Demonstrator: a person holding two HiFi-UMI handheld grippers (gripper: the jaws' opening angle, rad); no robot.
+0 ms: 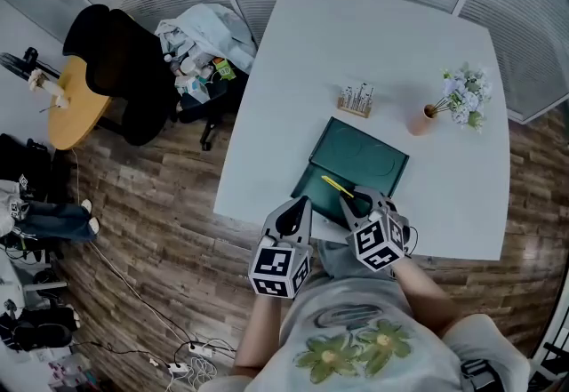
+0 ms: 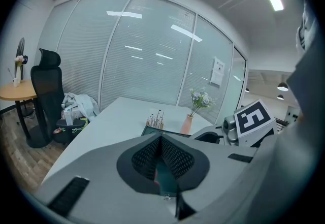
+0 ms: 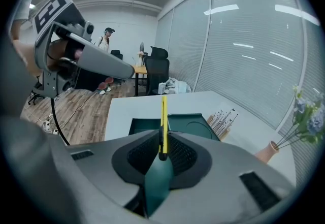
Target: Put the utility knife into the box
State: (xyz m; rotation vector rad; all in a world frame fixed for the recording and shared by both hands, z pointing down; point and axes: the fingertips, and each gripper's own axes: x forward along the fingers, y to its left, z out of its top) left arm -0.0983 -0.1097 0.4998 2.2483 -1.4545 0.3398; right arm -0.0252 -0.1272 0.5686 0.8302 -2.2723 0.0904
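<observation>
A dark green box (image 1: 311, 192) lies open near the table's front edge, its lid (image 1: 363, 155) flat on the table behind it. My right gripper (image 1: 357, 202) hovers over the box, shut on a yellow utility knife (image 1: 337, 186) that sticks forward from its jaws. The right gripper view shows the knife (image 3: 163, 116) pointing over the box (image 3: 144, 125) and the lid (image 3: 195, 124). My left gripper (image 1: 300, 206) hangs beside the box's left edge, shut and holding nothing (image 2: 161, 137). Green from the box shows through the slit under its pads.
On the white table (image 1: 293, 79), a wooden block of small tools (image 1: 356, 100) and a pink vase (image 1: 423, 120) with flowers (image 1: 466, 95) stand behind the lid. To the left are a black office chair (image 1: 124, 70), a round wooden table (image 1: 76, 101) and a heap of bags (image 1: 204, 48).
</observation>
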